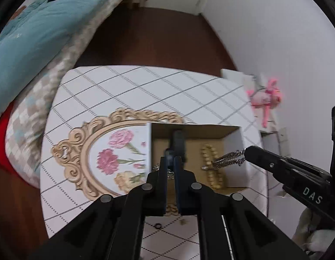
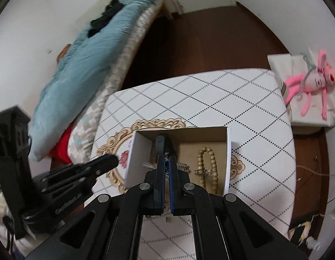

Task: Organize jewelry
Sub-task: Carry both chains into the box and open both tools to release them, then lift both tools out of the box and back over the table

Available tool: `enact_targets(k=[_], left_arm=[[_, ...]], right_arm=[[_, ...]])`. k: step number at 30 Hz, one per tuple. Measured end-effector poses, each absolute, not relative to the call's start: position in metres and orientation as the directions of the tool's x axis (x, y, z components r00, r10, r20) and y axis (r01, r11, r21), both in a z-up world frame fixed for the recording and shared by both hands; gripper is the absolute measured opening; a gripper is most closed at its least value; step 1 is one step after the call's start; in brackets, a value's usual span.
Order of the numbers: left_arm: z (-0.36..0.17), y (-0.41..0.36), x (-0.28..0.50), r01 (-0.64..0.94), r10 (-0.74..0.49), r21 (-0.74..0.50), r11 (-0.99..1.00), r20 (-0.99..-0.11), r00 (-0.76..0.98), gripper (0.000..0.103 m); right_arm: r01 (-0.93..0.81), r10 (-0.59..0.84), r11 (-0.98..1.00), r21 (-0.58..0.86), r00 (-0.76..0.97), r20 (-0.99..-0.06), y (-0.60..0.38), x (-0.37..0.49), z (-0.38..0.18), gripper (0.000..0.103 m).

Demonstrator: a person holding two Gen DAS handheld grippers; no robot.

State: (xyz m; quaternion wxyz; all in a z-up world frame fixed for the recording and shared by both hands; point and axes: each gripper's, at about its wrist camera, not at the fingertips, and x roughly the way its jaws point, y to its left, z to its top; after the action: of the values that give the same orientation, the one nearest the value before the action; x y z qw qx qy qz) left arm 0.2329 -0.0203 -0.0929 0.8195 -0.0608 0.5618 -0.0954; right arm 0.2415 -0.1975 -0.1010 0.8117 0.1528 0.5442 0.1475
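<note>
An open cardboard box [image 1: 234, 151] [image 2: 227, 151] stands on the white checked table, partly on an ornate floral tray [image 1: 102, 151] [image 2: 115, 143]. A wooden bead bracelet [image 1: 210, 164] [image 2: 207, 166] lies inside. My right gripper [image 1: 245, 152] [image 2: 166, 162] is shut on a silver chain [image 1: 228, 159] and holds it over the box's right side. My left gripper [image 1: 170, 162] [image 2: 112, 159] is shut at the box's left wall; something small and metallic sits between its tips, unclear what. A silver piece [image 2: 182, 165] lies on the box floor.
A bed with a teal quilt [image 1: 37, 32] [image 2: 85, 65] is left of the table [image 1: 145, 86] [image 2: 210, 99]. A pink plush toy [image 1: 267, 97] [image 2: 308, 82] lies on a white stand at right. A small dark ring [image 1: 158, 225] lies on the table near me.
</note>
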Motion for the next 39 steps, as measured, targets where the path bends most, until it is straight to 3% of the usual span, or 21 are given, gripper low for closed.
enact_targets(k=[1,2,3,4,6,9,10,11,13,16,22,39], left_arm=[[-0.095,-0.019,0.233,0.081,-0.206,-0.189,0.979,-0.913,0.352,0.017],[-0.097,-0.017,0.233,0.071,-0.189,-0.175,0.982,-0.915,0.355,0.038],[-0.098,-0.014,0.232,0.06,-0.178,-0.168,0.984,-0.915,0.362,0.052],[-0.099,-0.011,0.231,0.044,-0.166,-0.161,0.986,-0.912,0.375,0.074],[-0.098,-0.006,0.229,0.026,-0.156,-0.159,0.987,-0.906,0.394,0.078],[-0.102,-0.005,0.227,0.016,-0.108,-0.111,0.994,-0.908,0.405,0.08],[-0.103,-0.005,0.226,0.015,-0.098,-0.1,0.995,-0.907,0.41,0.084],[-0.105,-0.006,0.223,0.017,-0.085,-0.086,0.996,-0.904,0.419,0.088],[-0.108,-0.009,0.219,0.019,-0.054,-0.051,0.999,-0.903,0.427,0.102],[-0.115,-0.014,0.214,0.026,-0.017,-0.007,1.0,-0.903,0.43,0.103],[-0.119,-0.02,0.206,0.033,-0.002,0.013,0.999,-0.901,0.433,0.103],[-0.084,-0.024,0.163,-0.008,0.022,0.021,1.0,-0.851,0.524,0.103]], right_arm=[[-0.071,0.411,0.908,0.412,0.334,-0.848,-0.196,0.248,-0.108,0.004],[-0.063,0.427,0.901,0.428,0.298,-0.854,-0.195,0.255,-0.116,0.004],[-0.053,0.441,0.894,0.445,0.277,-0.854,-0.195,0.259,-0.123,0.004],[-0.05,0.437,0.896,0.441,0.271,-0.857,-0.195,0.261,-0.126,0.004],[-0.044,0.403,0.913,0.407,0.268,-0.875,-0.196,0.263,-0.13,0.008],[-0.041,0.347,0.936,0.35,0.279,-0.896,-0.199,0.261,-0.132,0.038],[-0.042,0.308,0.95,0.31,0.289,-0.906,-0.199,0.26,-0.132,0.053],[-0.039,0.257,0.965,0.258,0.306,-0.917,-0.199,0.256,-0.132,0.068],[-0.03,0.161,0.987,0.16,0.323,-0.933,-0.2,0.25,-0.133,0.083],[-0.011,0.037,0.999,0.035,0.338,-0.94,-0.204,0.239,-0.139,0.092],[0.013,-0.038,0.999,-0.036,0.347,-0.937,-0.212,0.222,-0.153,0.098],[0.051,-0.087,0.996,-0.071,0.459,-0.884,-0.211,0.179,-0.116,0.102]])
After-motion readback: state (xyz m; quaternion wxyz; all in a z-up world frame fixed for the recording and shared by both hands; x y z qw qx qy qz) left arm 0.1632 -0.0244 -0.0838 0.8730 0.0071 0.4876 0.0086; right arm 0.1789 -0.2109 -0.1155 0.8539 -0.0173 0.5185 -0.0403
